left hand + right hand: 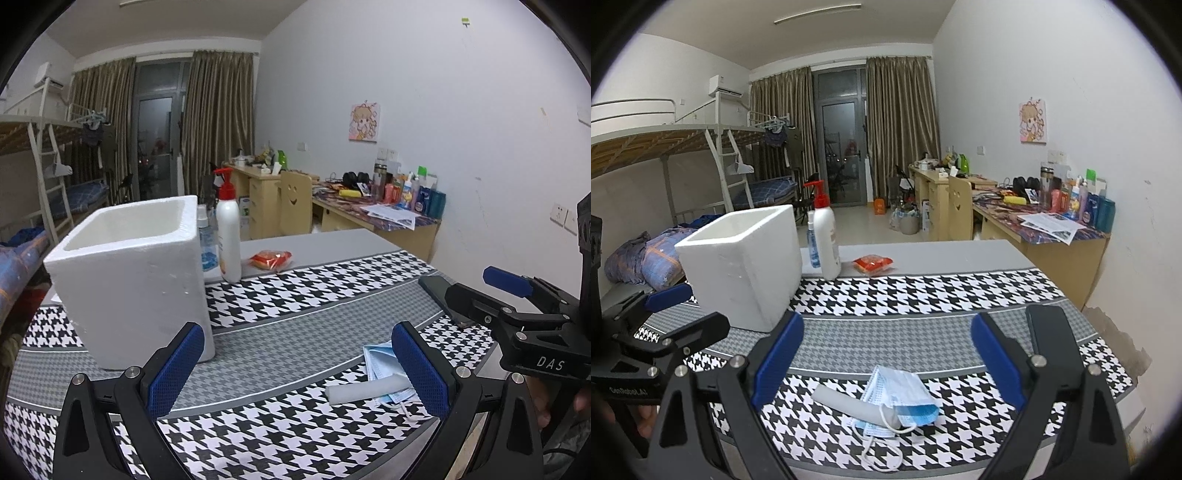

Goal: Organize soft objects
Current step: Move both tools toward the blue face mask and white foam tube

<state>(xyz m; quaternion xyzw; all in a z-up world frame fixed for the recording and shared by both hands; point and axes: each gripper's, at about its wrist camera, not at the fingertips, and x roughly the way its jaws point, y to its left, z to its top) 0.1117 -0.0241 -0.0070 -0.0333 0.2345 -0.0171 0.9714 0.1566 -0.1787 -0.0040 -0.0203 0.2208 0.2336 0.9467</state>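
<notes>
Grippers hover side by side above a table draped in a black-and-white houndstooth cloth [923, 291]. The right gripper [886, 354] has its blue-padded fingers spread wide and holds nothing; below the gap between them lie a crumpled blue surgical mask [905, 395] and a white roll of soft material [849, 404], touching each other, the roll's end lying over the mask and its ear loop. The left gripper [295, 365] is likewise spread and empty, angled toward a white foam box [133, 280], which stands open-topped on the cloth just beyond its left finger. In the left wrist view the mask and roll sit partly behind the right finger, and the right gripper appears at the frame's right edge. Behind the box stand a white pump bottle with a red top [827, 240] and a small blue spray bottle [813, 243], close together; a red snack packet [873, 264] lies near them on the bare grey tabletop. A dark phone [1049, 332] rests on the cloth to the right. Bunk beds [683, 147], curtains [901, 122] and cluttered desks [1052, 225] fill the room behind.
</notes>
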